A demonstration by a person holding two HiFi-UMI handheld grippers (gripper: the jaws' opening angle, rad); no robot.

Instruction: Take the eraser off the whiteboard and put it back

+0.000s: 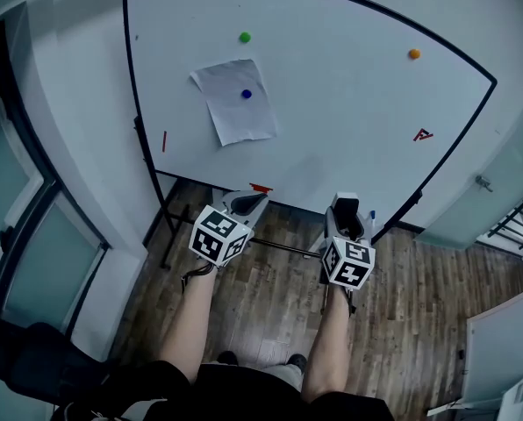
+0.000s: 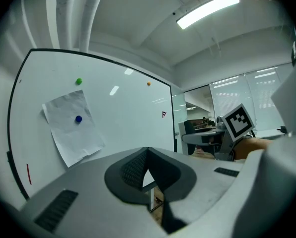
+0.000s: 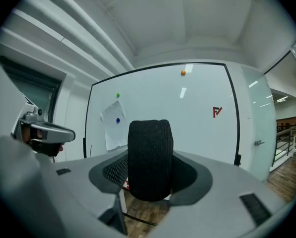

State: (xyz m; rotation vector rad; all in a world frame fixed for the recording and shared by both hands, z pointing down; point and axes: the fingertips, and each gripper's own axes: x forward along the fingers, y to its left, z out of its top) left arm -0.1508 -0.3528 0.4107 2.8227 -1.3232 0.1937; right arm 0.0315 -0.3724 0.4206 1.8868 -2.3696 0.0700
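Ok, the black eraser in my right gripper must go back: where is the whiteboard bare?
The broad bare stretch of the black-framed whiteboard between the white paper sheet and the small red mark, below the round orange magnet, is freest. The upper left is crowded: a green magnet and a blue magnet pinning the sheet.

in the head view, part of the lower edge of the whiteboard was hidden behind the left tongs and the right tongs. a red piece at that edge showed only a sliver, too little to name. a blue bit beside the right tongs was too small to tell. the red mark was too small to read. in the right gripper view the eraser covered the board's lower middle, and the frame's left edge cut off the left tongs. a dark shape ran off the head view's bottom left corner.
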